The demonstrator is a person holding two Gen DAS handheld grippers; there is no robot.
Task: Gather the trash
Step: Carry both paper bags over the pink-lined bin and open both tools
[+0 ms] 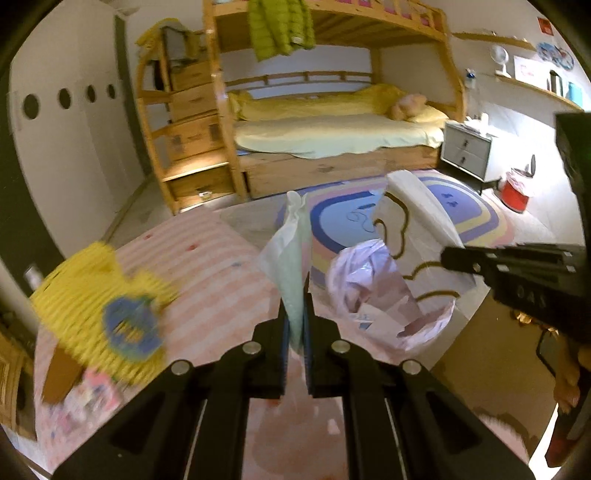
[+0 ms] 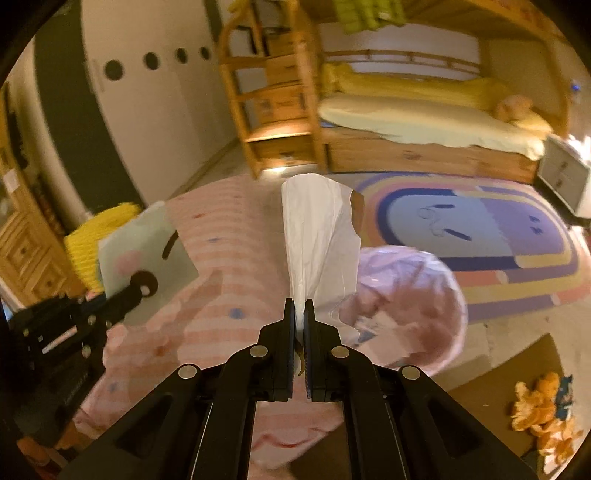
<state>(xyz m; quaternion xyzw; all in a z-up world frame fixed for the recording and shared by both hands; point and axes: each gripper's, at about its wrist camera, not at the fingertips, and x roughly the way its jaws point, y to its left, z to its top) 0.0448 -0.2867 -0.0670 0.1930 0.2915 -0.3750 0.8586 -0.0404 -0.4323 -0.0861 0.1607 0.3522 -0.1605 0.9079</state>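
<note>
Both claws pinch wrappers: left claw (image 1: 295,295) the pale one (image 1: 290,258), right claw (image 2: 299,314) the white one (image 2: 317,236) (thin grips); either may slip before reaching the bag (image 1: 373,291).

Child's bedroom, warm yellowish light. Wooden bunk bed (image 1: 332,122) against the far wall; lower bunk made up with pale yellow bedding (image 1: 332,133), a green quilted jacket (image 1: 280,26) hanging from the upper rail. Wooden stepped drawer unit (image 1: 192,122) at the bed's left end. White wardrobe doors with round dark holes (image 1: 62,99) on the left wall. Grey two-drawer nightstand (image 1: 467,147) to the right of the bed. Wall shelves (image 1: 535,85) further right, holding a small white fan (image 1: 500,61). Oval rug in purple, blue, pink and yellow bands (image 1: 461,210) on a pale floor. Pink-striped bedspread (image 1: 207,266) in the foreground.
</note>
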